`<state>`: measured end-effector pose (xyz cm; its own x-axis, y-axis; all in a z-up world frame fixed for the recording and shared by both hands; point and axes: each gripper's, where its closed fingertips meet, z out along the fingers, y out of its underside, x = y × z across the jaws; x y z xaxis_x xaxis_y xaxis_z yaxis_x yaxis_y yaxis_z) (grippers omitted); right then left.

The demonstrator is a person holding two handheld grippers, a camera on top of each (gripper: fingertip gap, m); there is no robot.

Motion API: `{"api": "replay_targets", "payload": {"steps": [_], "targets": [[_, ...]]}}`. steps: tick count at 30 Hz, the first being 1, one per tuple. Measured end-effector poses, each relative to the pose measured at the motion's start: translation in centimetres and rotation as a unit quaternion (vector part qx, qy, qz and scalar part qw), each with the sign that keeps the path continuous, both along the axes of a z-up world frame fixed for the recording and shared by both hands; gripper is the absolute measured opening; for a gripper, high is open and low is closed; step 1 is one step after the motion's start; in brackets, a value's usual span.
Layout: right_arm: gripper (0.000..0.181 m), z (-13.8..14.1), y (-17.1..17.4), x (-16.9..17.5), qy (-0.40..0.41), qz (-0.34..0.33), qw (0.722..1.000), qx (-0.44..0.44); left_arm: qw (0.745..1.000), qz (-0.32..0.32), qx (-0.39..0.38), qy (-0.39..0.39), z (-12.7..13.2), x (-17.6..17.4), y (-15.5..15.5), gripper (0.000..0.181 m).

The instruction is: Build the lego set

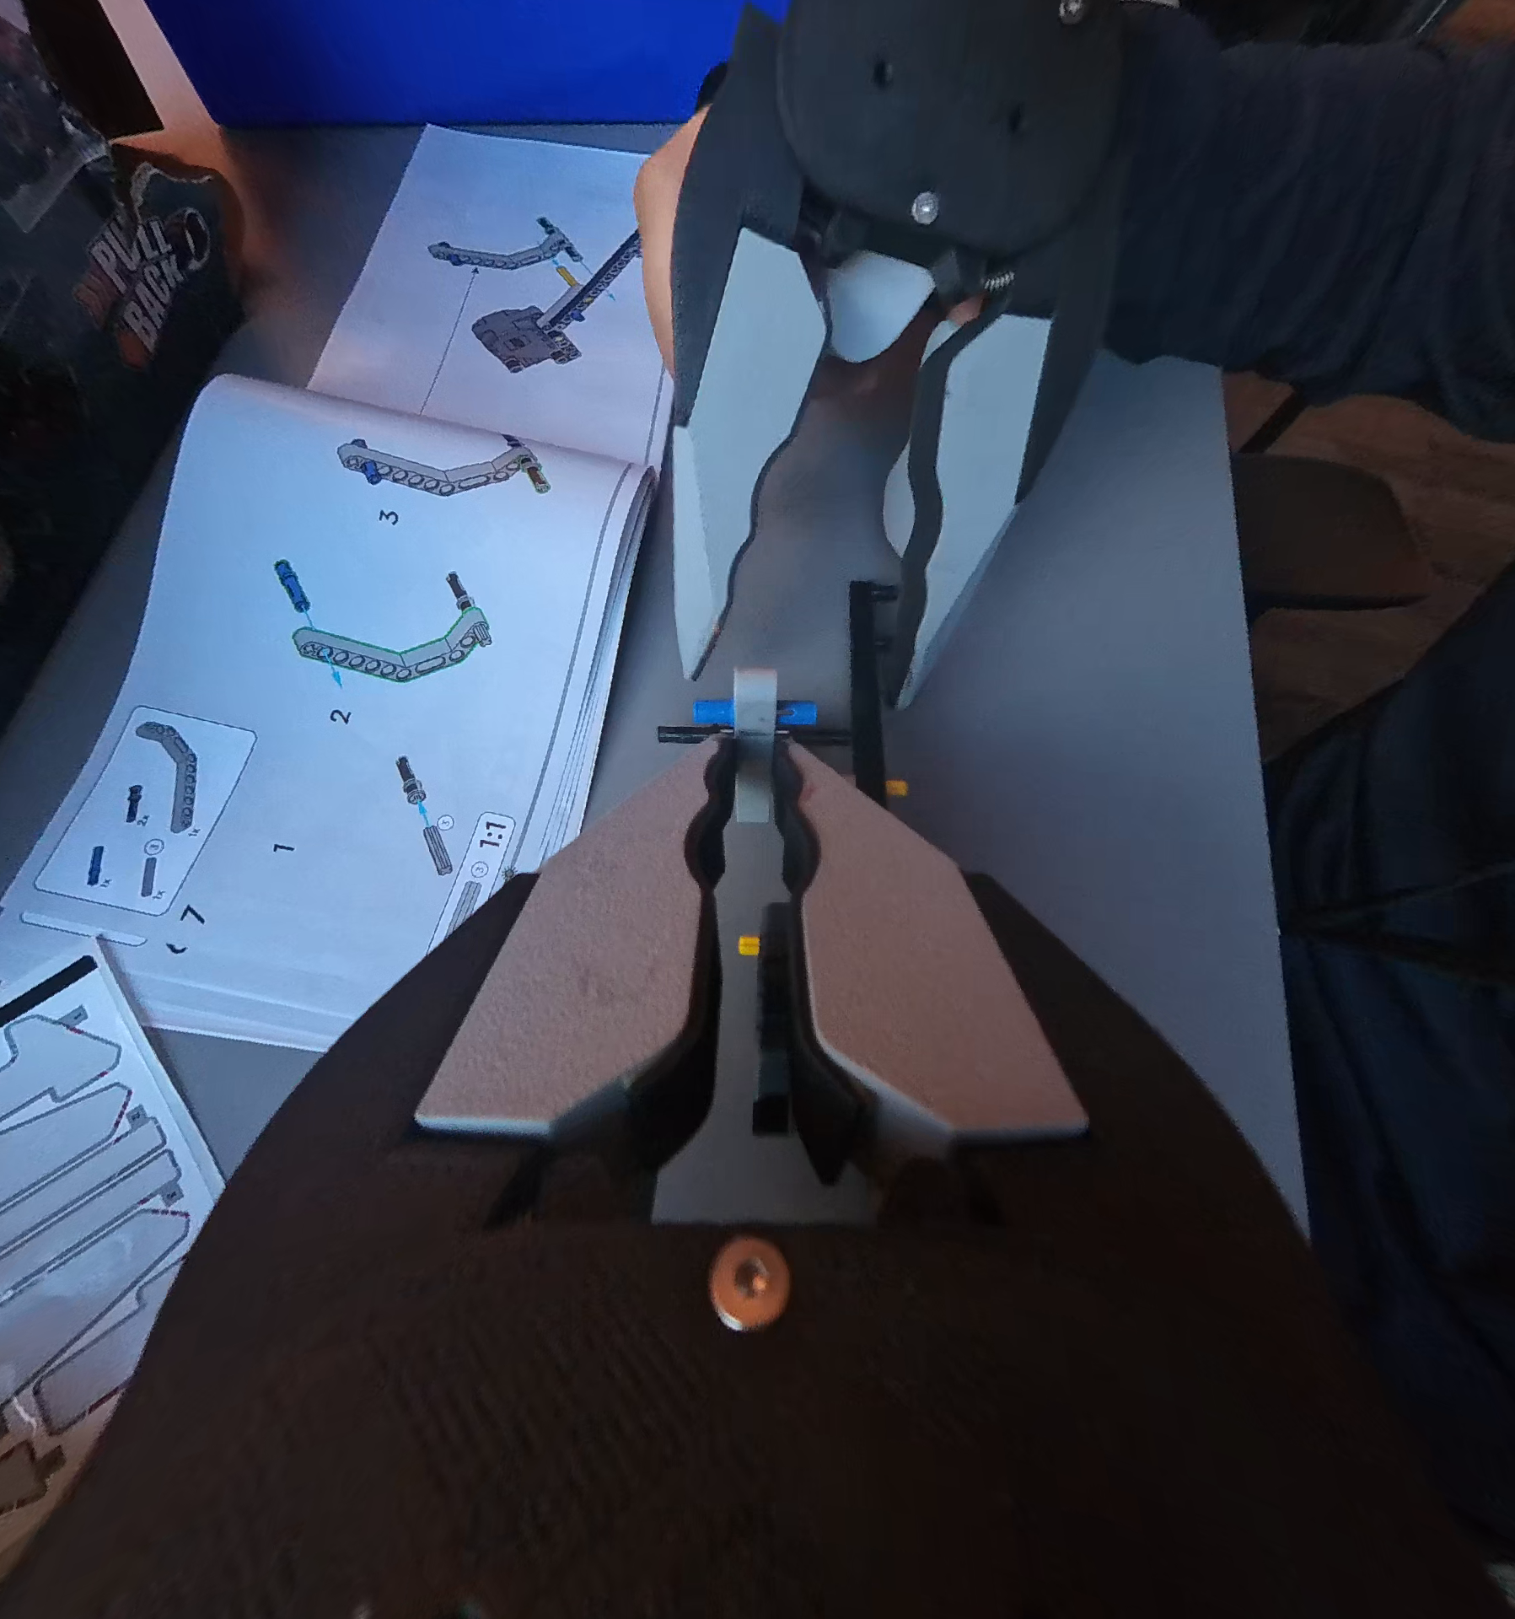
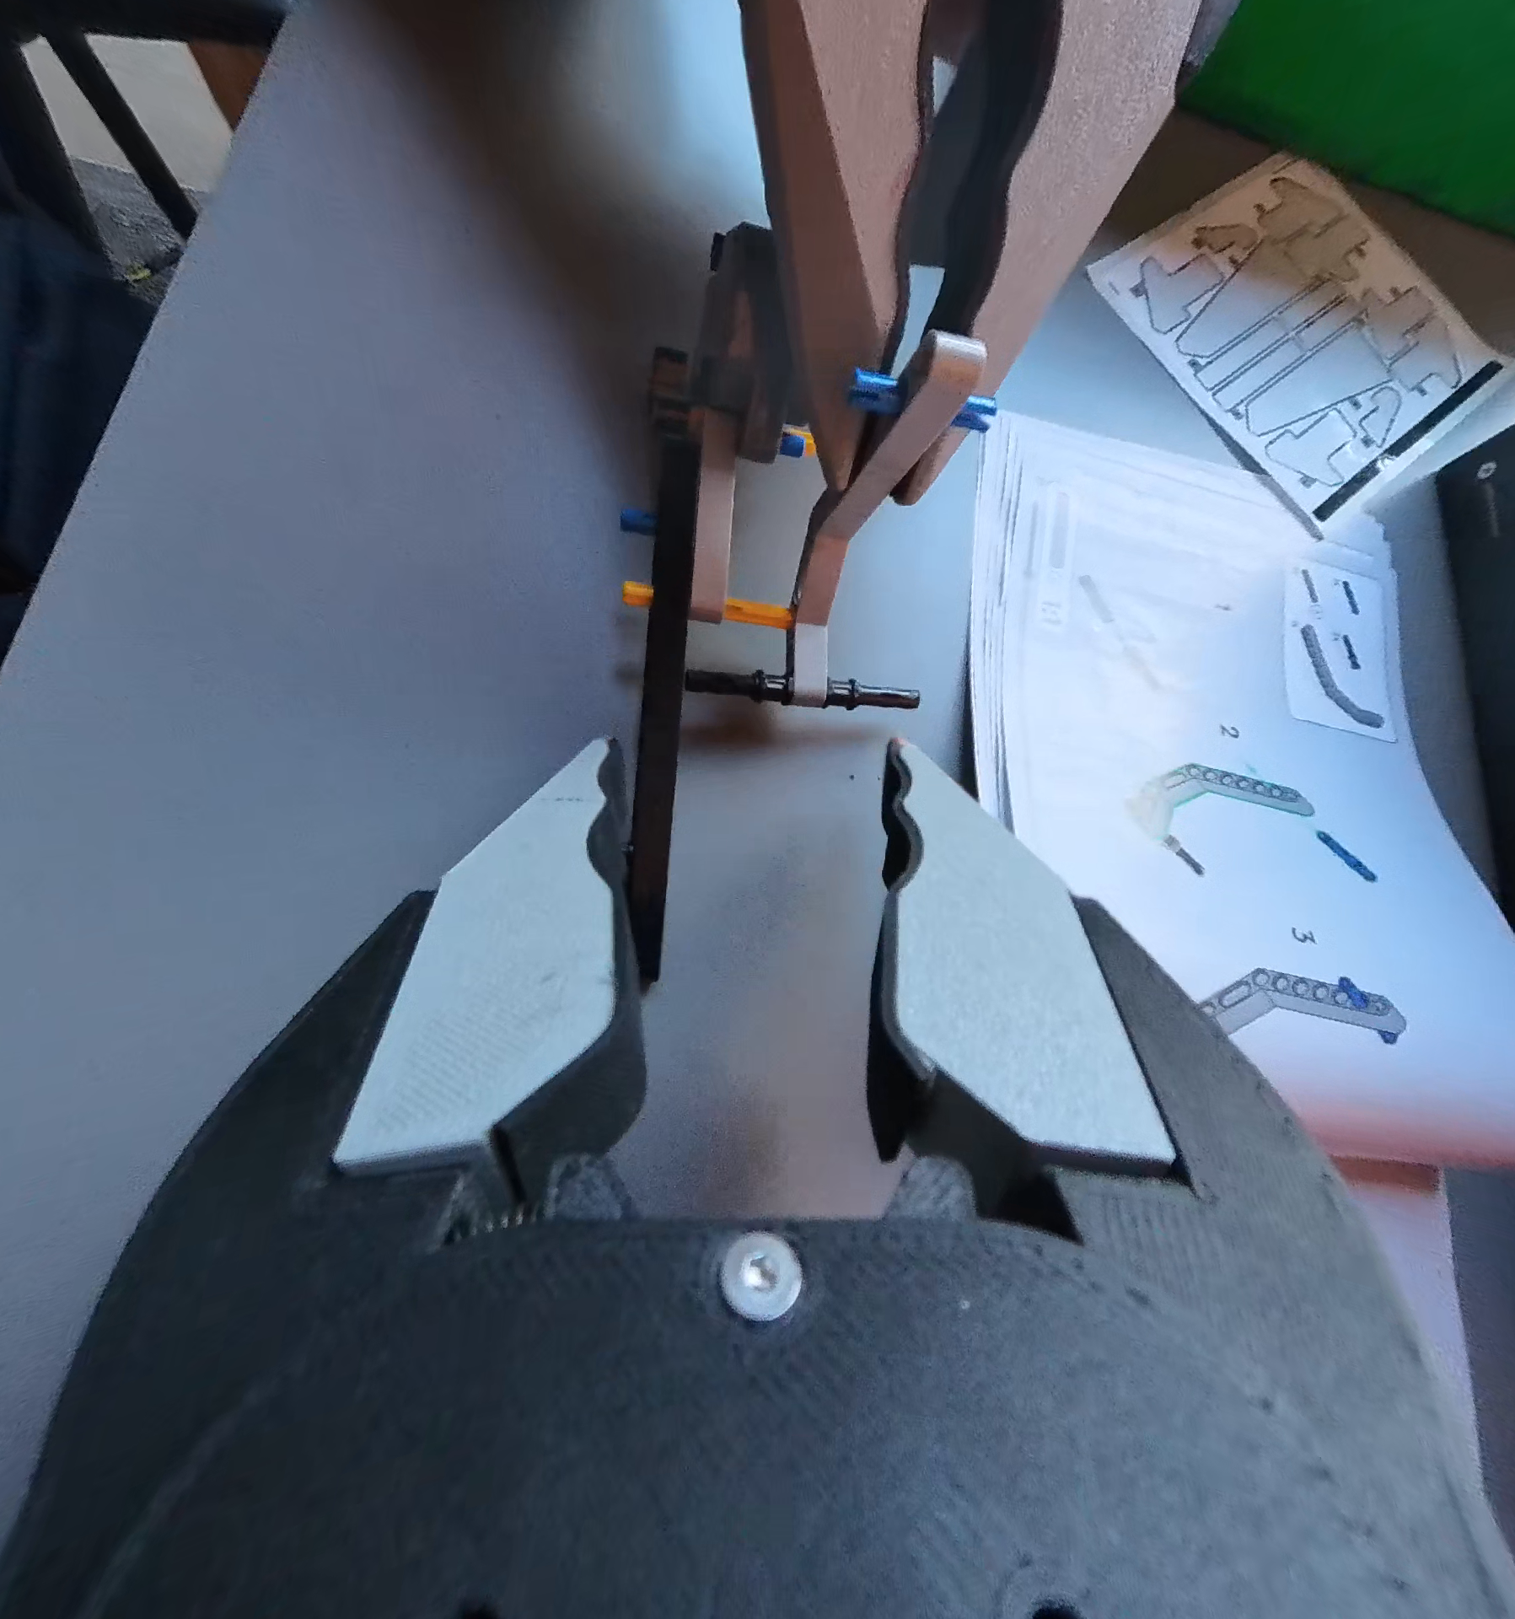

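Note:
My left gripper (image 1: 752,745) is shut on a grey bent beam (image 1: 754,701) and holds it above the grey table (image 1: 1086,788). The beam carries a blue pin (image 1: 708,711) and a black axle (image 1: 767,738). In the right wrist view the left gripper (image 2: 876,486) comes in from the top, holding the beam (image 2: 815,657) with the axle (image 2: 867,696) at its lower end, beside an assembly with a long black beam (image 2: 657,788) and a yellow axle (image 2: 758,611). My right gripper (image 2: 749,753) is open and empty, its left finger beside the black beam. It faces the left gripper (image 1: 797,692).
An open instruction booklet (image 1: 368,657) lies on the table beside the work spot, also in the right wrist view (image 2: 1174,788). A sticker sheet (image 1: 35,1183) lies near it. A dark set box (image 1: 79,263) stands at the far left. A green box (image 2: 1393,88) sits beyond. My right fingertips sit around 6 cm from my left ones.

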<state>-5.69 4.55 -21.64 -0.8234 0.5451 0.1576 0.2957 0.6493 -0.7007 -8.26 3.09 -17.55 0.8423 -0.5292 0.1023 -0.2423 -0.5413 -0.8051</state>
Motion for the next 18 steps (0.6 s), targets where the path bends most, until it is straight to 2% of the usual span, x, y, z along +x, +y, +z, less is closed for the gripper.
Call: {"api": "replay_targets", "payload": {"steps": [9,15,17,18], "targets": [[0.052,-0.9,-0.3,0.2,-0.033,0.0,0.999,-0.011,1.0,-0.008,0.002,-0.003,0.0,0.0,-0.1,0.006],[0.027,-1.0,-0.8,0.8,-0.062,0.013,0.998,-0.03,1.0,-0.002,-0.001,-0.008,0.0,-0.3,0.0,0.006],[0.01,-1.0,-0.9,1.0,-0.074,0.017,0.996,-0.038,1.0,0.005,-0.003,-0.007,0.0,-0.6,0.0,0.006],[0.008,-0.9,-0.9,1.1,-0.079,0.016,0.996,-0.043,1.0,0.006,-0.004,-0.008,0.0,-0.6,0.0,0.006]]}}
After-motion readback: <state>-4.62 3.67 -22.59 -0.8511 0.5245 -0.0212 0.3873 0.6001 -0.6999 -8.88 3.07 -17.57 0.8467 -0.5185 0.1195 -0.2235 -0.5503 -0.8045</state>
